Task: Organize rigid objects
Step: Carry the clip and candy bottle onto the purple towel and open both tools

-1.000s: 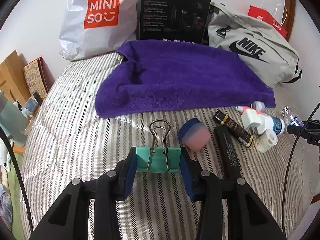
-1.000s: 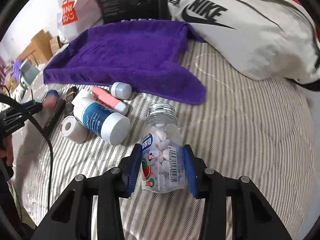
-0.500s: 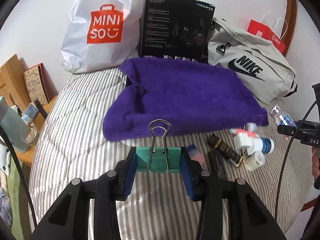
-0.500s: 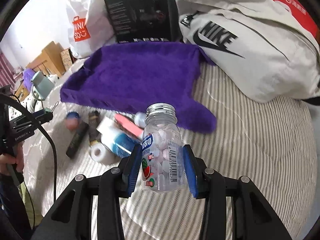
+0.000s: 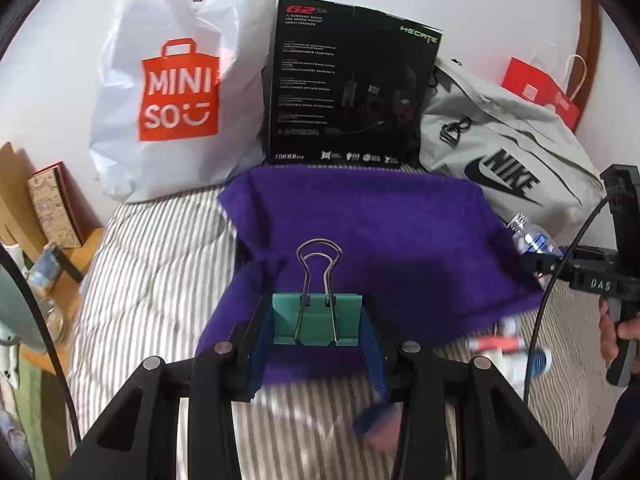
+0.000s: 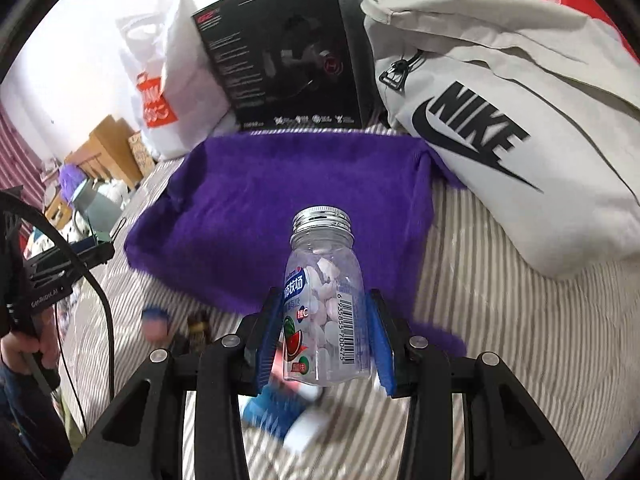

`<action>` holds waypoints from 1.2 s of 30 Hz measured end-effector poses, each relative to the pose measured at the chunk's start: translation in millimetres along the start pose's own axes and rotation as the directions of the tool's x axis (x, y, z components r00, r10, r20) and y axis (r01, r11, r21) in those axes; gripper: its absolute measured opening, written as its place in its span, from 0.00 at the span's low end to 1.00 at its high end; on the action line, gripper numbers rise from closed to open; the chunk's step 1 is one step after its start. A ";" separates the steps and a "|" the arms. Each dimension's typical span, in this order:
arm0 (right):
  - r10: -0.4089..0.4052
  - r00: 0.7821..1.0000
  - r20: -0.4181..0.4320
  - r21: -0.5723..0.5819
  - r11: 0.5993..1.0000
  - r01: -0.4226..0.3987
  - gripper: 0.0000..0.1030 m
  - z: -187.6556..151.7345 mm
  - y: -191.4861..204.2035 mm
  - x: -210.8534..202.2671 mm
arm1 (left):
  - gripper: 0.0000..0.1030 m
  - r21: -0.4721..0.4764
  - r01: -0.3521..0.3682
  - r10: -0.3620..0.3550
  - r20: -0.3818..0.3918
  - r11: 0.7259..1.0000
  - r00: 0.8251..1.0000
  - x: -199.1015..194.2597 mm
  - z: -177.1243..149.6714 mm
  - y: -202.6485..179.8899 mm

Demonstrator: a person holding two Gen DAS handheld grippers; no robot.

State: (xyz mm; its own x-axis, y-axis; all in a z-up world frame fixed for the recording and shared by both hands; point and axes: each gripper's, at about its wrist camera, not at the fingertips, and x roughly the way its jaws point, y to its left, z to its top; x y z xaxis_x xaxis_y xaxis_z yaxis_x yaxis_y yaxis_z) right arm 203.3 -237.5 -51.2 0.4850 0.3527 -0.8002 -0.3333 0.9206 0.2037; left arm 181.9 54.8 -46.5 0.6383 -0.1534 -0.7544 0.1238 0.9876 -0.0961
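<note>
My left gripper (image 5: 318, 322) is shut on a teal binder clip (image 5: 316, 320) with steel handles, held above the near edge of a purple towel (image 5: 380, 232). My right gripper (image 6: 324, 336) is shut on a clear candy bottle (image 6: 324, 300) with a silver cap, held upright over the towel's (image 6: 280, 200) near right corner. Below lie a blue-and-pink cap (image 5: 380, 426), a white-and-blue bottle (image 6: 280, 416), a pink tube (image 5: 496, 344) and a dark tube (image 6: 199, 322), all blurred.
The striped bed (image 5: 160, 280) holds a white MINISO bag (image 5: 176, 92), a black headset box (image 5: 348, 88) and a grey Nike bag (image 5: 508, 160) along the wall. A wooden side table (image 5: 44, 216) with clutter stands left of the bed.
Both grippers have risen and moved forward toward the purple towel with their objects held. The loose items now sit lower and nearer in both views.
</note>
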 end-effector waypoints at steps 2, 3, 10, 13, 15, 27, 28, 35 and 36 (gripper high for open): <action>-0.017 1.000 -0.006 0.001 1.000 0.017 0.40 12.0 -1.9 11.1 | 0.38 -0.006 0.008 -0.008 -0.003 1.000 1.000 11.3 10.1 0.8; -0.016 1.000 -0.006 -0.002 1.000 0.016 0.40 17.0 -2.1 15.7 | 0.38 -0.004 0.007 -0.007 -0.006 1.000 1.000 18.0 15.1 0.8; -0.027 0.999 -0.028 -0.018 0.999 0.026 0.40 53.4 -2.4 53.4 | 0.38 -0.029 0.034 -0.034 -0.023 0.999 0.999 63.5 44.8 4.1; -0.040 0.998 -0.043 -0.022 0.999 0.039 0.40 68.6 -3.5 70.4 | 0.38 -0.019 0.028 -0.029 -0.034 0.999 0.999 83.5 53.4 1.9; -0.059 0.997 -0.052 -0.035 0.998 0.057 0.40 74.9 -3.2 79.8 | 0.38 -0.020 0.030 -0.031 -0.048 0.999 0.998 96.2 58.7 1.3; -0.129 0.984 -0.122 -0.111 0.987 0.116 0.40 89.6 0.4 127.7 | 0.38 0.034 -0.006 0.011 -0.128 0.999 0.992 137.5 67.9 -17.7; -0.134 0.983 -0.126 -0.118 0.986 0.119 0.40 90.2 1.5 128.2 | 0.38 0.042 -0.010 0.016 -0.134 0.999 0.991 138.9 67.2 -19.6; -0.135 0.983 -0.120 -0.144 0.983 0.117 0.41 89.6 6.5 130.7 | 0.39 0.072 -0.043 0.053 -0.155 0.997 0.986 143.9 61.6 -31.2; -0.133 0.984 -0.117 -0.147 0.982 0.116 0.41 87.9 8.2 132.5 | 0.41 0.074 -0.044 0.056 -0.158 0.996 0.986 144.6 62.0 -30.6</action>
State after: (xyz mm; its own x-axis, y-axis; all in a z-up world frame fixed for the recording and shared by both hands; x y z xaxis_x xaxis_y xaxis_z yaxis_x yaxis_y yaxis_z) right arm 335.9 -168.5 -105.9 0.4273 0.2048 -0.8806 -0.3899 0.9205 0.0249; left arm 317.6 0.3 -112.3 0.5165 -0.0913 -0.8514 0.1512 0.9884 -0.0143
